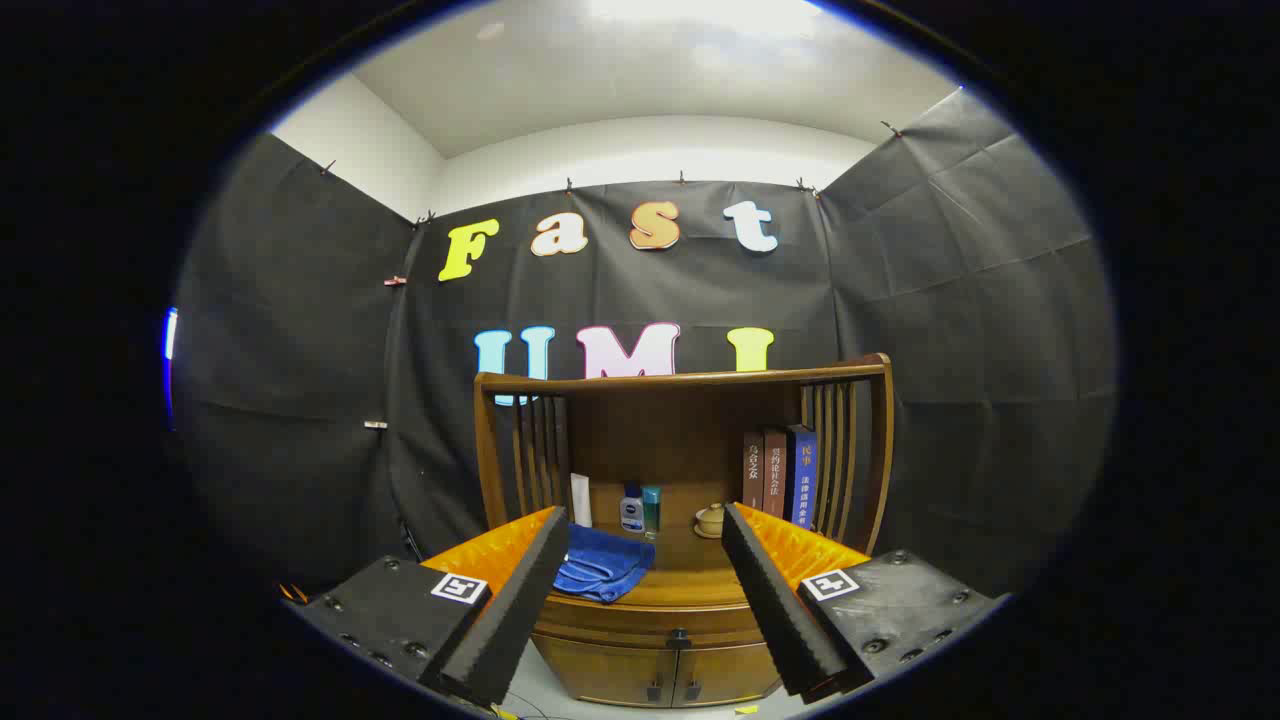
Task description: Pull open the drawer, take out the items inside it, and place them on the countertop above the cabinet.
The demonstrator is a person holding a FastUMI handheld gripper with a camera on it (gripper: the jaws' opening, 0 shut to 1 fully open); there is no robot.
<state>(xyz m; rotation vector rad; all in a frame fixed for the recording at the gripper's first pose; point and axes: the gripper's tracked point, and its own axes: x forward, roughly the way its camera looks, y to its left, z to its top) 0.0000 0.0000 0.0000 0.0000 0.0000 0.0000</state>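
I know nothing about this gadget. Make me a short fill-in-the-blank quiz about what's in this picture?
1. The hand-held gripper has its fingers ____, holding nothing.
2. The crumpled blue cloth lies on the wooden cabinet's ____.
3. The small dark knob marks a drawer that is ____.
4. Three upright books stand to the ____ of the small beige lidded pot.

Missing words: open; countertop; closed; right

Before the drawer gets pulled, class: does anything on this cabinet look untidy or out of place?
Only the blue cloth: it lies crumpled on the countertop, drooping over the front edge above the shut drawer. The books and bottles stand upright. The gripper is open, holding nothing.
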